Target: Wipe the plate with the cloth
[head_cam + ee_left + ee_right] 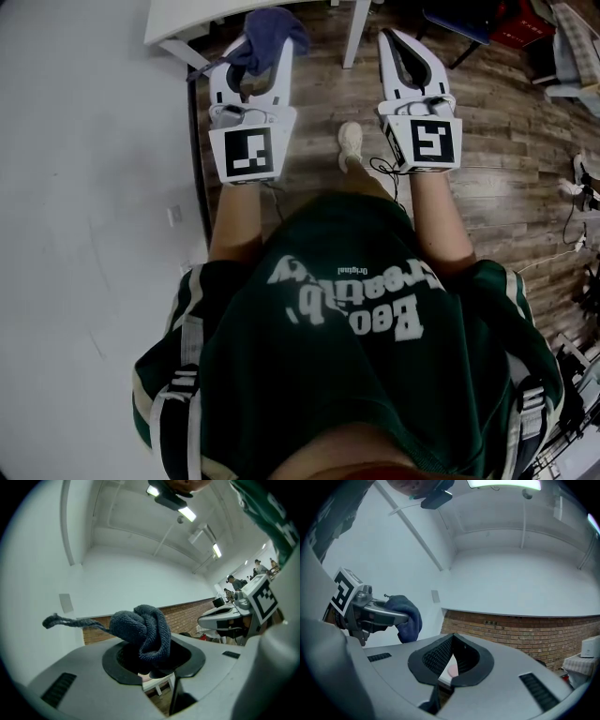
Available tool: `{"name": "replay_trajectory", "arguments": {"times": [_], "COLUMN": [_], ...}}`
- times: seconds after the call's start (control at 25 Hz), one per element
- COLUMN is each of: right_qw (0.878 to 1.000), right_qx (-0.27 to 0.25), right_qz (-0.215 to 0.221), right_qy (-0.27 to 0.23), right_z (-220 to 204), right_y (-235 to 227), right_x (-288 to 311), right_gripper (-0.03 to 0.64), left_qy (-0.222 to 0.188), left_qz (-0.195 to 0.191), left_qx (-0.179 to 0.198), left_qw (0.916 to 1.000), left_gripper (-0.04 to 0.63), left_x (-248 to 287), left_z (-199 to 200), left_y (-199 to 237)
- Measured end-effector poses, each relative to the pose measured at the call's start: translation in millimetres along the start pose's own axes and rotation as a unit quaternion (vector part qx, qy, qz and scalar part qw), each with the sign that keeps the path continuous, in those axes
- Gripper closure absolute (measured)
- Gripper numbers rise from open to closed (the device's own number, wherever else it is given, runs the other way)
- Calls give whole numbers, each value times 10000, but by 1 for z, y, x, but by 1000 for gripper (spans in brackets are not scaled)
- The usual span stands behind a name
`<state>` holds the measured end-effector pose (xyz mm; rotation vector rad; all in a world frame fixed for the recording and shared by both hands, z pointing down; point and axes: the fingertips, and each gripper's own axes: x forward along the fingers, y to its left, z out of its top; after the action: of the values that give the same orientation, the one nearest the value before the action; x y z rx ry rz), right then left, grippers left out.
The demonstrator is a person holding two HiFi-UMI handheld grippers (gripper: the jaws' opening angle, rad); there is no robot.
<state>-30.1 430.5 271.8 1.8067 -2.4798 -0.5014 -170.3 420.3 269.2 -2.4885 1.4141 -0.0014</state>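
Left gripper point(255, 56) clamps cloth point(143, 630); its own view alone shows it knotted.

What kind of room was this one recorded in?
Likely an indoor office or lab: wood-plank floor, brick lower wall, ceiling strip light, and people at workstations in the background.

Head view dim and muted, no hard shadows. Left gripper view: fisheye, black corners, wall lines bowing; strip lights point(186, 513) burn white high above fingers point(86, 672); cloth point(146, 631) weave sharp between them, housing nearest lens soft. Right gripper view: same distortion; ceiling panel point(504, 483) glares at top edge, far above fingers point(435, 659); walls evenly lit.
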Motion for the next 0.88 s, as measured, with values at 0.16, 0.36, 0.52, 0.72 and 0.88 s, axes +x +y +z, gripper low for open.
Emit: {"name": "replay_trajectory", "arguments": {"times": [0.16, 0.36, 0.52, 0.72, 0.88], "right_qw": [9999, 9996, 9990, 9981, 9975], "right_qx": [-19, -17, -16, -32, 8], "right_qz": [101, 260, 428, 606, 708], "right_qy": [-27, -64, -106, -94, -51], "right_z": [-12, -24, -32, -48, -63], "right_y": [-20, -49, -68, -96, -114], "right_x": [32, 82, 131, 183, 216], "right_gripper": [621, 621, 621, 621, 621], "left_qy": [17, 37, 92, 179, 235], "left_qz": [85, 229, 414, 602, 698], "left_qx": [23, 28, -18, -62, -103], "left_qw": [10000, 9997, 9991, 9980, 9972], "left_gripper": [472, 472, 472, 472, 472], "left_x": [36, 87, 128, 182, 217], "left_z": [-6, -13, -22, -35, -46], "left_y": [8, 21, 39, 58, 67]}}
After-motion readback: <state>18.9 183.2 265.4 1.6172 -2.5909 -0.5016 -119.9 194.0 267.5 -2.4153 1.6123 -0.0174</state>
